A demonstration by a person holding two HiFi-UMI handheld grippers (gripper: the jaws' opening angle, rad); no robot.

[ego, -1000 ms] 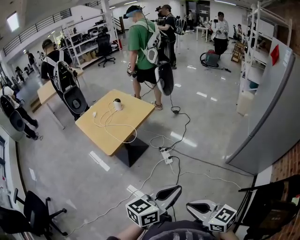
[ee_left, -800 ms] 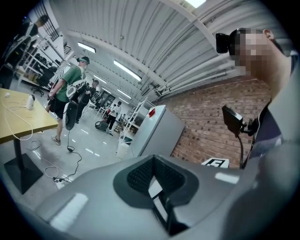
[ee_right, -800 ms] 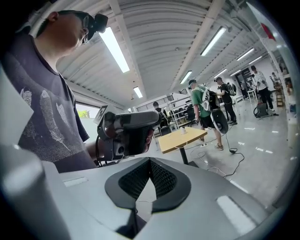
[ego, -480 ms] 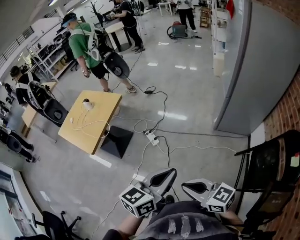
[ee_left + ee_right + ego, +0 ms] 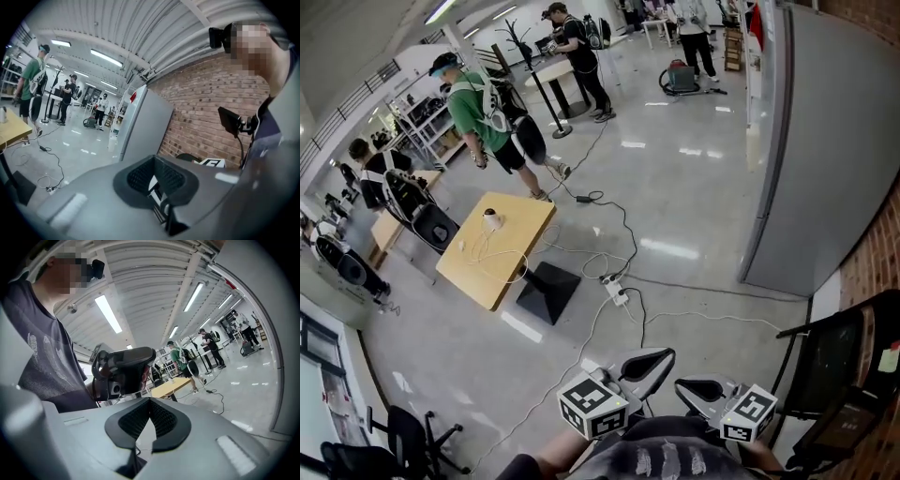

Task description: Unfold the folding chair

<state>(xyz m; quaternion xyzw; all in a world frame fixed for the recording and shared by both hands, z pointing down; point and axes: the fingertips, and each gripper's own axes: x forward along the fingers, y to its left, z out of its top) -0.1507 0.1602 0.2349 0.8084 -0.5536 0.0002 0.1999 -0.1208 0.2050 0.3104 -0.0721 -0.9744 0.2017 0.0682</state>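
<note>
A: Where is the folding chair (image 5: 832, 361)?

B: Low at four o'clock in the head view. It is black, looks folded flat, and stands on edge by the brick wall (image 5: 874, 267). Neither tool touches it.

A: And the two tools?

B: Both sit at six o'clock, close to the person's body. The left gripper (image 5: 649, 360) has its jaws pressed together with nothing between them, as its own view (image 5: 157, 180) confirms. The right gripper (image 5: 698, 387) is just beside it, jaws also together and empty (image 5: 150, 420). The chair is at three o'clock from that one, a little apart.

A: What else is around?

B: A wooden table (image 5: 514, 261) at ten o'clock, with a white cable lying on it. A power strip (image 5: 614, 291) is on the floor near the middle. A tall grey partition (image 5: 825, 141) is at two o'clock. A person in a green shirt (image 5: 478, 103) stands at eleven, beyond the table.
</note>
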